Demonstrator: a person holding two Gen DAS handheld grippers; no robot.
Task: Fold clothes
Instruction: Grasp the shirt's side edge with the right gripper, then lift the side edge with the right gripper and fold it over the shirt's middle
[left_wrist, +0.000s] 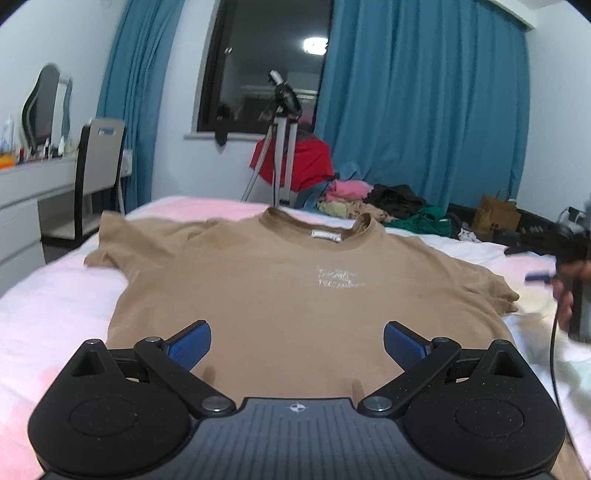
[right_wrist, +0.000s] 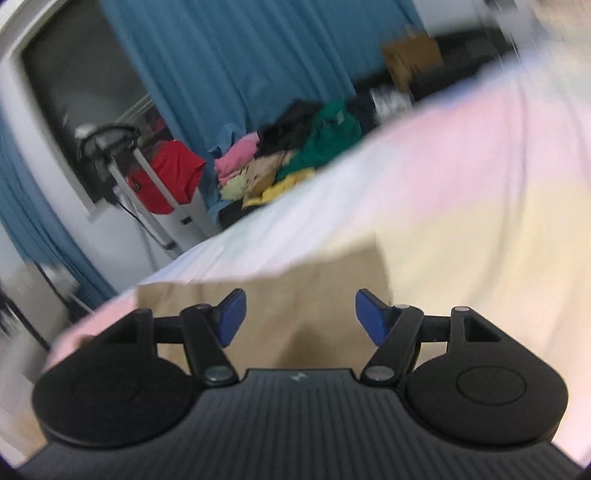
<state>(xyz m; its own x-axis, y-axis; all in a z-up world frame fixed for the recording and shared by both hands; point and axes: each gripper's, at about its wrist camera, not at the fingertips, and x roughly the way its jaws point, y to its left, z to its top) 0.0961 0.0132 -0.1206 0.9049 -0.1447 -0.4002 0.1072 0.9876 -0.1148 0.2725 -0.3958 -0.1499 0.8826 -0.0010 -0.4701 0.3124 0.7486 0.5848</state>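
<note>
A tan T-shirt (left_wrist: 288, 291) lies flat and face up on the bed, collar far from me, both short sleeves spread out. My left gripper (left_wrist: 297, 345) is open and empty, hovering over the shirt's near hem. My right gripper (right_wrist: 297, 317) is open and empty above a tan part of the shirt (right_wrist: 295, 295); this view is tilted and blurred. The right gripper and the hand holding it also show at the right edge of the left wrist view (left_wrist: 570, 280), beside the shirt's right sleeve.
The bed has a pale pink and white sheet (left_wrist: 55, 295). A pile of loose clothes (left_wrist: 373, 206) lies beyond the far edge, by blue curtains. A tripod (left_wrist: 280, 147) with a red garment stands under the window. A chair (left_wrist: 99, 162) and a white dresser stand left.
</note>
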